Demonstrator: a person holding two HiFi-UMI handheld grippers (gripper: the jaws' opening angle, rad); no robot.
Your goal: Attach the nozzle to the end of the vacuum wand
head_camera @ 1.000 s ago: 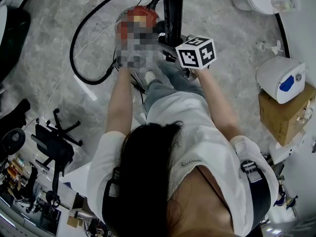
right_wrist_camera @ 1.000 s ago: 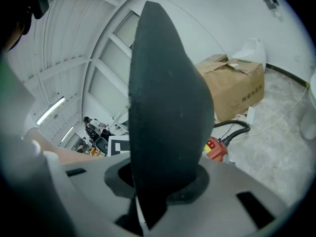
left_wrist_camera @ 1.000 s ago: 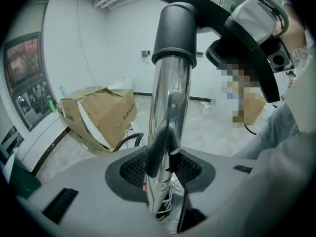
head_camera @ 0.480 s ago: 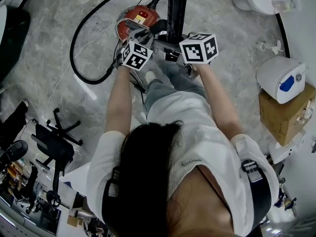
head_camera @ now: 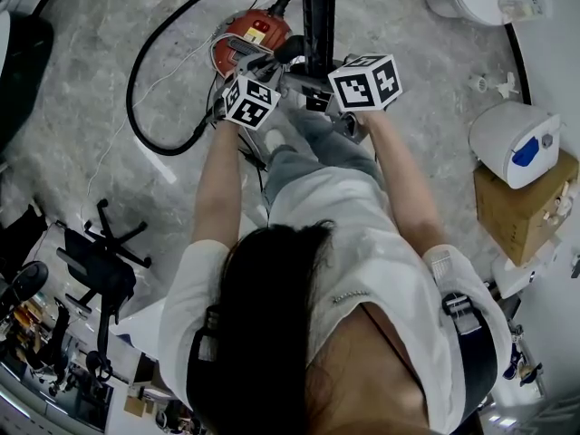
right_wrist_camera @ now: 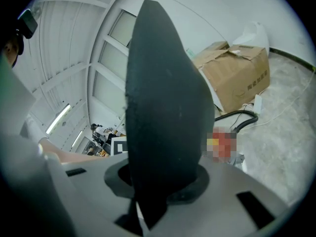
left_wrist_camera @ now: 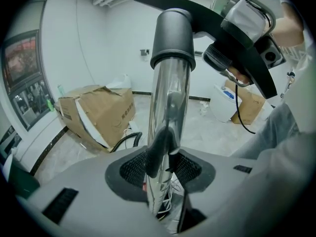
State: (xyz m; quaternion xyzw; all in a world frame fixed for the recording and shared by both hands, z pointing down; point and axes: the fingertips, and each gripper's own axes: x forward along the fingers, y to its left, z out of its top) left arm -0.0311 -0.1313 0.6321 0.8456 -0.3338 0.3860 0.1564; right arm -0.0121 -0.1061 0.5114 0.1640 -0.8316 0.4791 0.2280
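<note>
In the left gripper view a chrome vacuum wand stands upright between the jaws, and my left gripper is shut on it. The wand's top end carries a black collar. My right gripper is shut on the black nozzle, which fills the middle of its view. In the head view the nozzle points away from the person, above the two marker cubes, the left gripper beside the right gripper. Whether nozzle and wand are fully seated together is hidden.
A red vacuum canister sits on the marble floor with its black hose looping to the left. At the right stand a white appliance and a cardboard box. A black chair base is at the lower left.
The right gripper's cube has rolled slightly and the nozzle has tipped a little with it. The left gripper and the wand have stayed put.
</note>
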